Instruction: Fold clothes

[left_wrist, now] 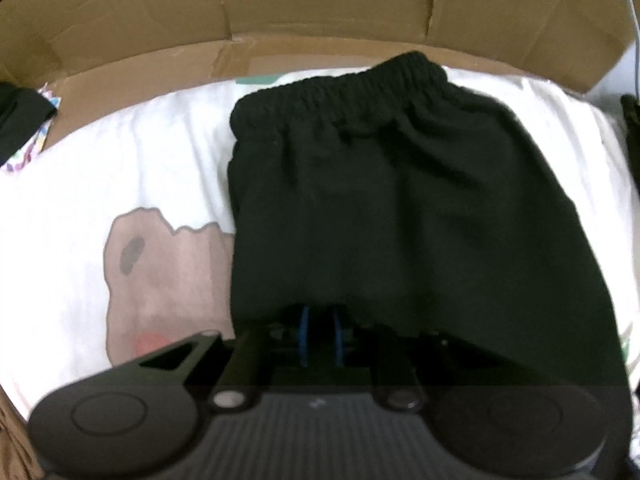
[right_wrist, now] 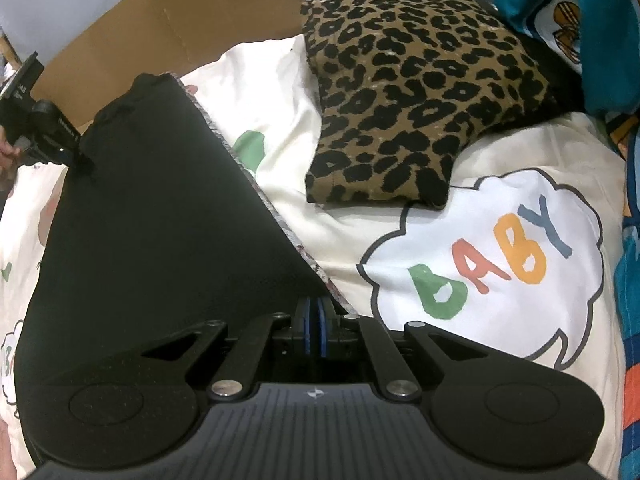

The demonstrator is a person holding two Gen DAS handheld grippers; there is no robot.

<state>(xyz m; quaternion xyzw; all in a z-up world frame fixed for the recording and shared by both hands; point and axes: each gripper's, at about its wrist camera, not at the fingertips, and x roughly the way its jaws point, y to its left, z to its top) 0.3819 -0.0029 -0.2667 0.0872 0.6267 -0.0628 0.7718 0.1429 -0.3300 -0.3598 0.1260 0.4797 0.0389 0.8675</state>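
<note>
- Lying on a white bedsheet printed with cartoon shapes [left_wrist: 120, 168], a pair of black fabric shorts with a gathered elastic waistband [left_wrist: 400, 200] covers the middle of the sheet, waistband toward its far edge
- Left gripper [left_wrist: 320, 334], black with blue pads, is clenched on the near hem of the shorts; cloth drapes over its fingertips
- Seen from the right wrist, the left gripper [right_wrist: 82, 160] pinches a bunched corner of the shorts [right_wrist: 140, 220] near the sheet's left edge
- Right gripper [right_wrist: 315, 324] is clamped on another corner of the shorts, blue pads nearly together with black cloth between them
- The shorts' edge runs taut and diagonal between the two grippers
- A folded leopard-print garment in tan and black [right_wrist: 412, 92] lies on the bedsheet [right_wrist: 304, 224] toward its far right, well apart from the shorts
- A cloud print reading "BABY" in coloured letters [right_wrist: 492, 256] shows on the sheet, just in front of the leopard garment
- A brown cardboard wall [left_wrist: 280, 4] stands along the sheet's far edge
</note>
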